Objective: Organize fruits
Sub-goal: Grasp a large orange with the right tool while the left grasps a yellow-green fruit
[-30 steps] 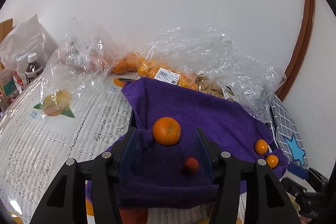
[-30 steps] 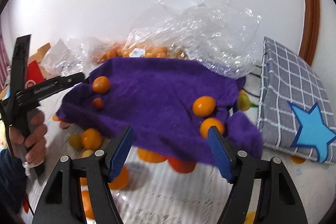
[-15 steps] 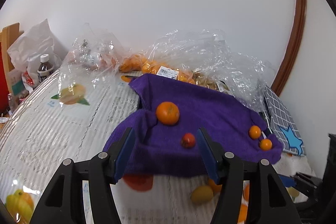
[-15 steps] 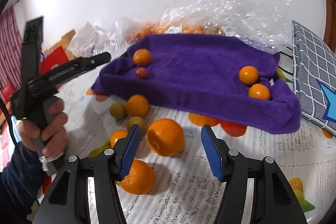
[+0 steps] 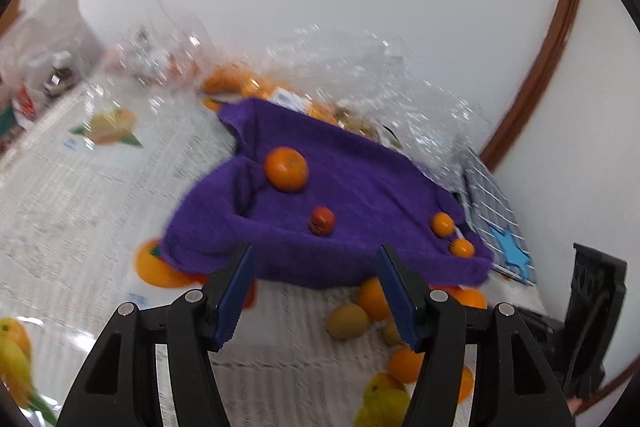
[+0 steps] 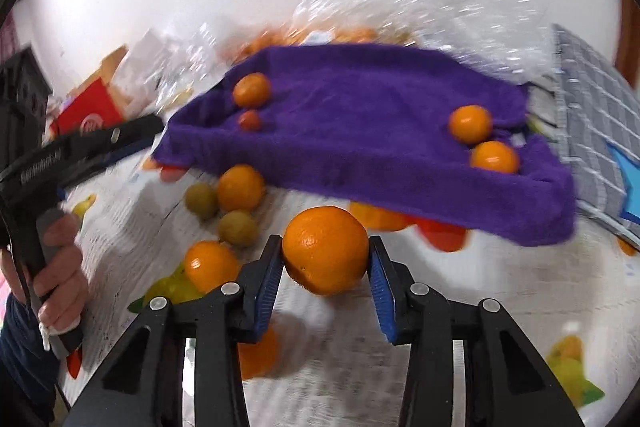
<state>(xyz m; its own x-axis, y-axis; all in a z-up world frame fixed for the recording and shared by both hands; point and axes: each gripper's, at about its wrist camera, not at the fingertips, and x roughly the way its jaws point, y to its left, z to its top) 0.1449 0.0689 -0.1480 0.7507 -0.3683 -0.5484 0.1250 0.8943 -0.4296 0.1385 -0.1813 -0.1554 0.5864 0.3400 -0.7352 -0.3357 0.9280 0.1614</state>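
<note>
The big orange [image 6: 325,250] sits on the table just in front of the purple towel [image 6: 360,131], between the right gripper [image 6: 323,267]'s closing jaws, which should squeeze it gently at its middle; the left gripper [image 5: 316,293] is half open and empty.

On the purple towel [image 6: 360,115] you have four fruits: three oranges [image 6: 470,124] and one small red fruit [image 6: 250,120]. In front of the towel, loose on the tablecloth, you can count two greenish-brown fruits [image 6: 202,200] and at least four more oranges [image 6: 325,255]. Behind the towel, the clear bags [image 5: 360,75] hold more oranges, too blurred for you to count.
</note>
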